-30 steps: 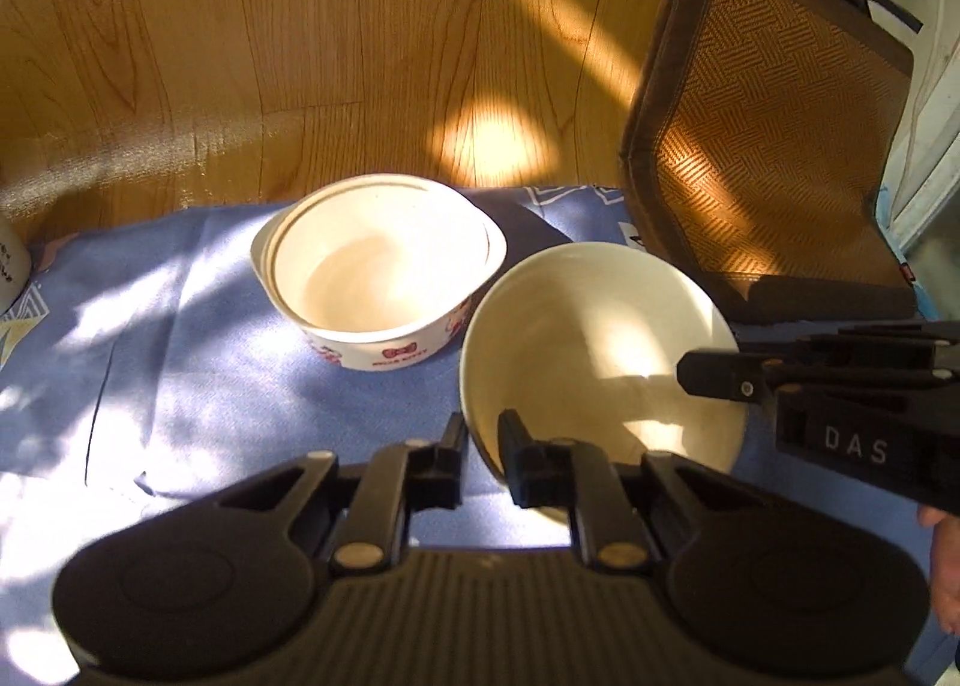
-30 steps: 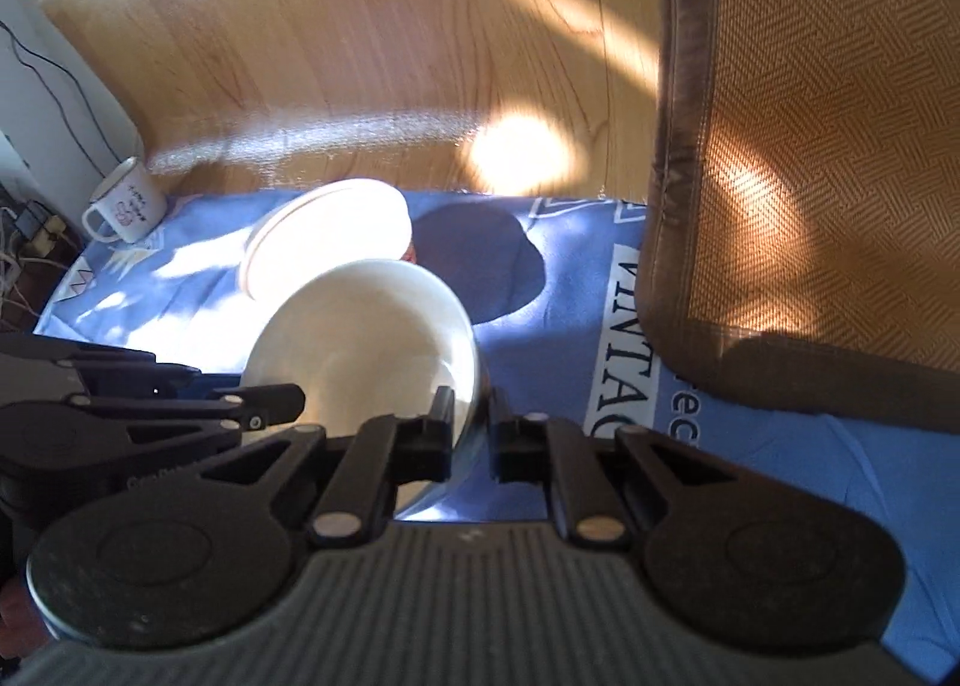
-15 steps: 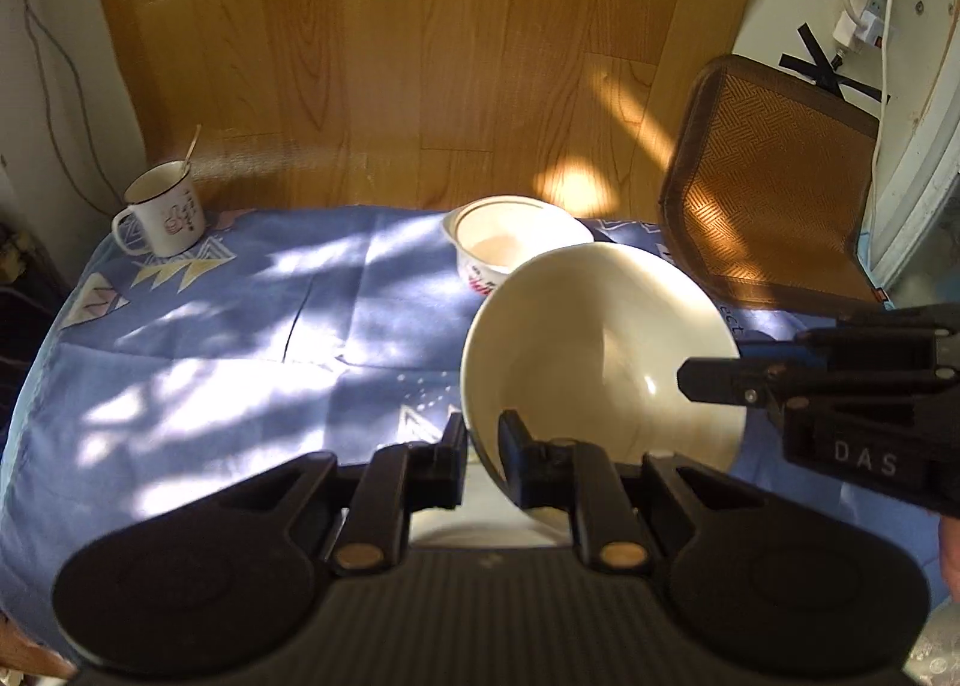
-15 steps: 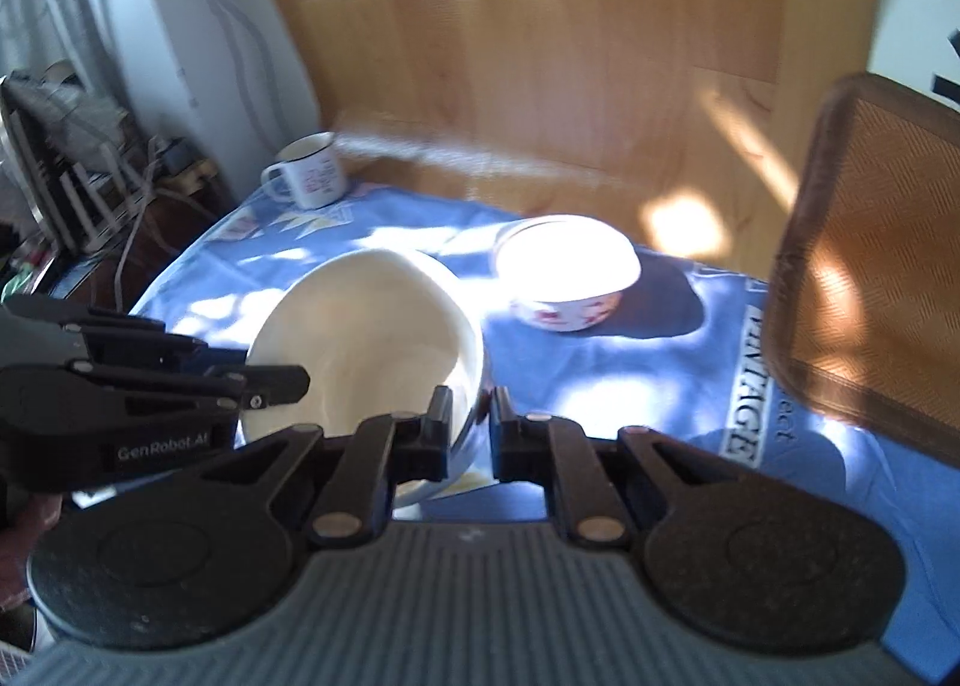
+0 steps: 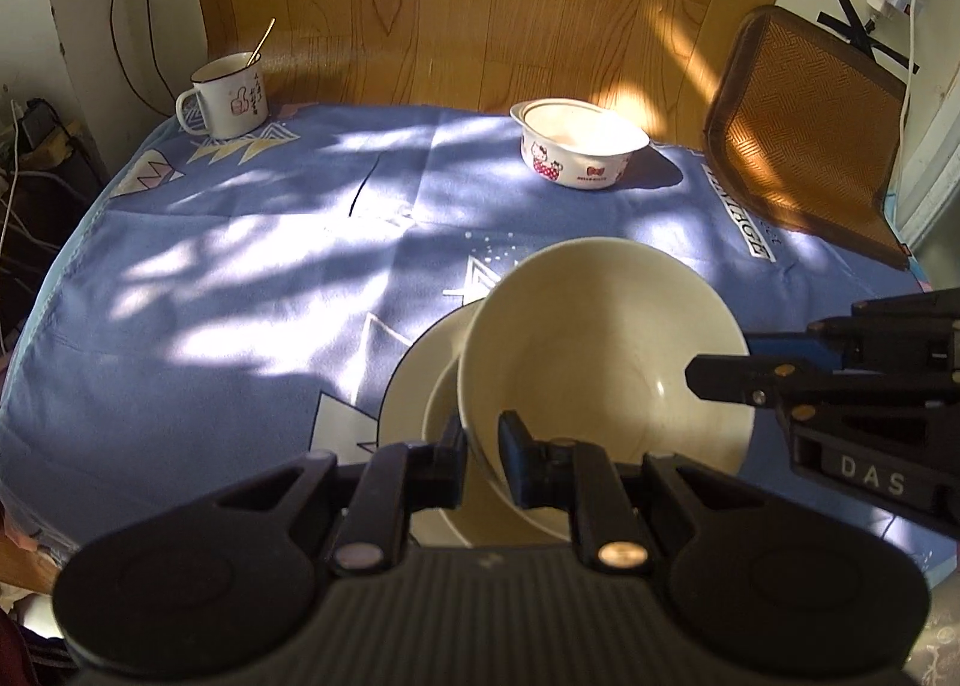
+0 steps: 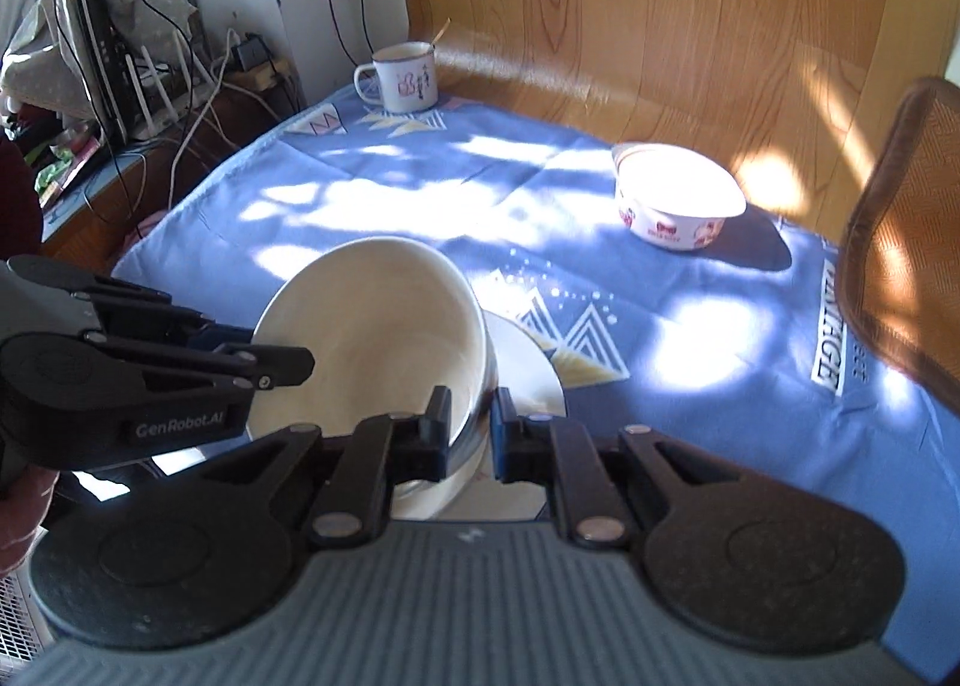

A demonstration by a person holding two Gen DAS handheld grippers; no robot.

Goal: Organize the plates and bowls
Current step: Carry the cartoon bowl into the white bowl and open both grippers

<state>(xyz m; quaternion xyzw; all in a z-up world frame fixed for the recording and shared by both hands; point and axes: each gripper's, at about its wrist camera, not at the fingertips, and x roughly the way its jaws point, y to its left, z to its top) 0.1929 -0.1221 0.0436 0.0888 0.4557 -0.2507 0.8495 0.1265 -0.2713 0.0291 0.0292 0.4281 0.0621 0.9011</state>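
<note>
Mug [image 5: 223,97] & cartoon bowl [image 5: 577,151] far behind cream bowl [image 5: 600,350].

The left black two-finger gripper [image 5: 481,442] reaches forward and slightly downward, its jaws drawn close together and clamped across the near rim of the plain cream ceramic bowl [image 5: 600,362], one finger outside the wall and one inside. The right black two-finger gripper [image 6: 468,428] comes in from the opposite side, its jaws likewise pinched on the bowl's rim, one finger inside and one outside. Each gripper appears in the other's view, level with it and pointing inward across the bowl, which sits tilted between them.
</note>
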